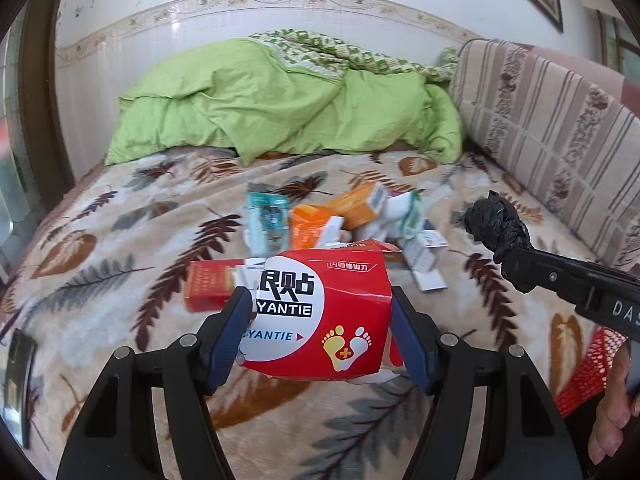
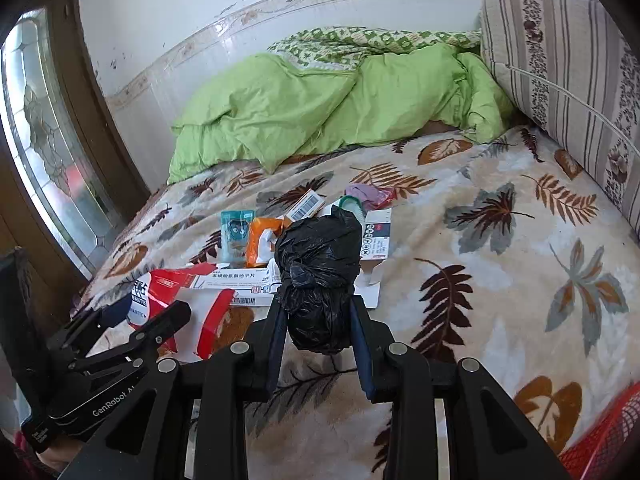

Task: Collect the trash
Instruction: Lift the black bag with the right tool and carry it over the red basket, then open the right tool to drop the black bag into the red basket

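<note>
My left claw (image 1: pixel 320 320) is clamped across a torn red carton (image 1: pixel 320 312) above the leaf blanket (image 1: pixel 120 272) — light, crushable, so I pinch its flat sides. My right claw (image 2: pixel 318 320) squeezes a wadded black bag (image 2: pixel 316 276) — soft, slippery.

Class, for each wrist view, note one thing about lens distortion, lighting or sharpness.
Left wrist view: fisheye bends the wall's tile border into an arc; the red box in the left gripper is sharp. Right wrist view: daylight glares through the window; the black bag shows glossy highlights.
</note>
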{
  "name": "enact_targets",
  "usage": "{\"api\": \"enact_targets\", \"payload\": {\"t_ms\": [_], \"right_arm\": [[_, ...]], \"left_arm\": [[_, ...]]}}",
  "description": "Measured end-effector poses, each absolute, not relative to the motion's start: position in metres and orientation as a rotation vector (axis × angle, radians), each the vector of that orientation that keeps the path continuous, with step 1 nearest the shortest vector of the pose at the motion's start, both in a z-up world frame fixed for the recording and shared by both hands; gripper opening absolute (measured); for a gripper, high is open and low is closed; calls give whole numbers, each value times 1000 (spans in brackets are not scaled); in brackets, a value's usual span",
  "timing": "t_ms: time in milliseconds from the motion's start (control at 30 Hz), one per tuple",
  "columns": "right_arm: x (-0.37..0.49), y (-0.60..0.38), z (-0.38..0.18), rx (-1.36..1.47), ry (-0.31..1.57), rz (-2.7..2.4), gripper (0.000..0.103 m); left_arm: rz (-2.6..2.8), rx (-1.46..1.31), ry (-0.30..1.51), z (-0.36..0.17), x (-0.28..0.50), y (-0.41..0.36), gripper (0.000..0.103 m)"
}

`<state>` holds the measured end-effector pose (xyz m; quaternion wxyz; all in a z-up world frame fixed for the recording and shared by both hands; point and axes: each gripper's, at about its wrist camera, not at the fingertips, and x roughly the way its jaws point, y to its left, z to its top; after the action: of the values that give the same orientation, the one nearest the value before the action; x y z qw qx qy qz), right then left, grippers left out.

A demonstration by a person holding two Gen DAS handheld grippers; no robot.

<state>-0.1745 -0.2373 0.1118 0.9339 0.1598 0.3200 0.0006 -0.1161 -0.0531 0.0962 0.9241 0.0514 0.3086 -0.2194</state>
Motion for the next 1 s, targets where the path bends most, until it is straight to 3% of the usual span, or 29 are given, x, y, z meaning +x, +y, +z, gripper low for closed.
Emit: {"api": "enact_targets", "payload": {"t_ms": [400, 833, 933, 1000], "right_arm": [[-304, -333, 117, 476, 605, -160, 33], [-437, -451, 88, 632, 612, -518, 33], [-452, -463, 81, 647, 622, -560, 35], [-460, -469, 77, 653, 638, -572, 44]], "left_arm": [[-715, 82, 640, 116, -155, -118, 68], [-1188, 225, 693, 129, -274, -294, 68], [-1242, 261, 711, 123, -297, -324, 69], [-1252, 295, 725, 118, -304, -341, 73]]}}
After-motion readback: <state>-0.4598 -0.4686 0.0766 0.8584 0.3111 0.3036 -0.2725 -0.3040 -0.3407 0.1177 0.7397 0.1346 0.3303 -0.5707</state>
